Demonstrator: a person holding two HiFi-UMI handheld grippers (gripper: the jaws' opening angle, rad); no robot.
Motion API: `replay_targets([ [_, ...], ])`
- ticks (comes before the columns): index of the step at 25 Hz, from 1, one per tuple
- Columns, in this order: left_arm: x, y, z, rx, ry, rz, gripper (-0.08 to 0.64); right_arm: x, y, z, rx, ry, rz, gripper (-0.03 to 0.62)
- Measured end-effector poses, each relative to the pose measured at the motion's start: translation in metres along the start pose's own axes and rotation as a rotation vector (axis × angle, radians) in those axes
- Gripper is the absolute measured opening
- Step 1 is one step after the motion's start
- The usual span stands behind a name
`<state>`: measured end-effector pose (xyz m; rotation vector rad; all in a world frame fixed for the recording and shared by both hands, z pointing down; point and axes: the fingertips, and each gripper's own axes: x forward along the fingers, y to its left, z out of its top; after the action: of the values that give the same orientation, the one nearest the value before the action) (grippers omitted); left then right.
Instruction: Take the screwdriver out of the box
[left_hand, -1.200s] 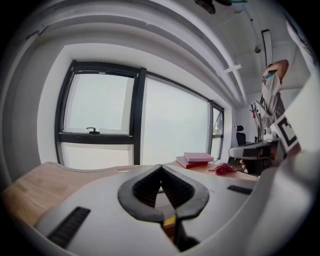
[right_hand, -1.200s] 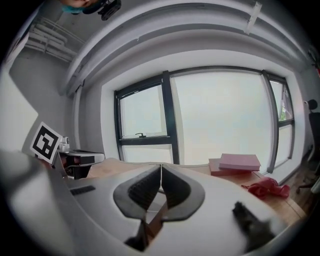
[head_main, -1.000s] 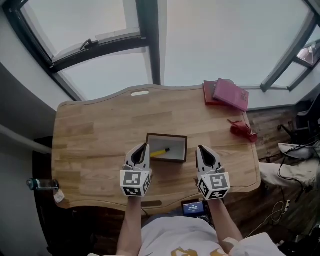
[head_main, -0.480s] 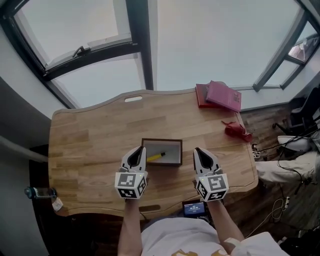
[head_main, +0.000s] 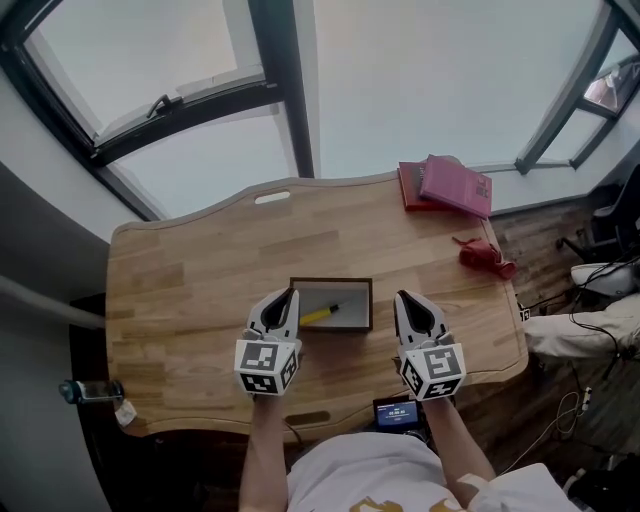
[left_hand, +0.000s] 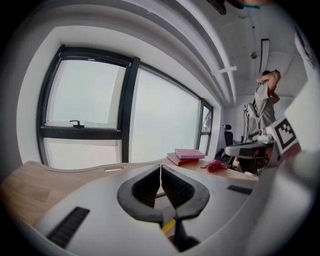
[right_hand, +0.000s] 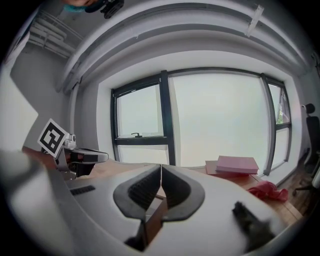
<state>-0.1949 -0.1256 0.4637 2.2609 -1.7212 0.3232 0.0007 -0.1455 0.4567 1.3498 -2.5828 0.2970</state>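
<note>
A shallow dark-walled box (head_main: 331, 285) sits near the front middle of the wooden table (head_main: 190, 290). Inside it lies a screwdriver (head_main: 321, 314) with a yellow handle, slanted, its dark tip to the right. My left gripper (head_main: 289, 296) hovers at the box's front left corner, jaws shut and empty; in the left gripper view (left_hand: 160, 170) a bit of yellow handle (left_hand: 169, 226) shows below the jaws. My right gripper (head_main: 402, 298) stands just right of the box, also shut with nothing in it; in the right gripper view (right_hand: 161, 170) a brown box wall (right_hand: 155, 222) shows under the jaws.
Two reddish books (head_main: 447, 185) are stacked at the table's far right corner, and a red cloth (head_main: 482, 255) lies near the right edge. A phone (head_main: 396, 412) sits below the front edge. Large windows stand behind the table. A person stands in the room (left_hand: 267, 102).
Both grippers stay at the box's two sides, shut. The head camera has shifted slightly, so the whole scene slides a little in the view.
</note>
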Motion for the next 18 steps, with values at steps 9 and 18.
replay_targets([
  [9,0.031,-0.021,-0.034,0.111,0.195,-0.137,0.014,0.007,-0.010,-0.012,0.018,0.026,-0.013,0.032],
  [18,0.050,-0.025,-0.078,0.188,0.396,-0.226,0.015,0.020,-0.013,-0.031,0.040,0.072,0.000,0.032],
])
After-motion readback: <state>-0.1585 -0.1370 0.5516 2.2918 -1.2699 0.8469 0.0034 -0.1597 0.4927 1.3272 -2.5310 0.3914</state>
